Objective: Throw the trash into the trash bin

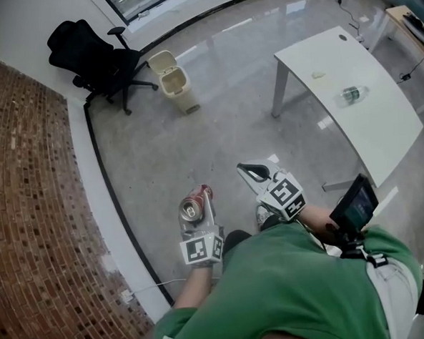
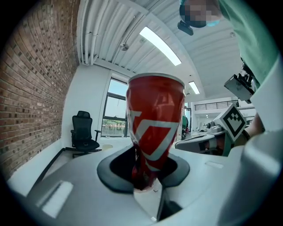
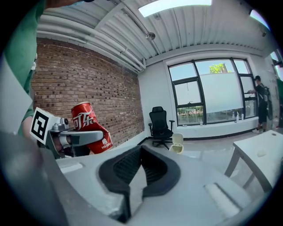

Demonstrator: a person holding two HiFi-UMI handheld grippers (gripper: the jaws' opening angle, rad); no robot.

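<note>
A red soda can point(image 1: 195, 204) is held above the grey floor, and my left gripper point(image 1: 200, 214) is shut on it, just left of the person's green shirt. The left gripper view shows the can point(image 2: 154, 119) upright between the dark pads point(image 2: 116, 170), filling the middle. To the right, my right gripper point(image 1: 252, 172) is shut with nothing in it, its curved pads point(image 3: 118, 170) touching at the tips. The right gripper view also shows the can point(image 3: 90, 126) in the left gripper point(image 3: 75, 137). The cream trash bin point(image 1: 172, 80), lid up, stands far ahead near the wall and appears small in the right gripper view point(image 3: 177, 143).
A black office chair point(image 1: 98, 61) stands left of the bin. A white table point(image 1: 381, 130) at the right carries a plastic bottle point(image 1: 352, 93). A brick wall point(image 1: 28, 212) runs along the left. A person point(image 3: 261, 103) stands by the far window.
</note>
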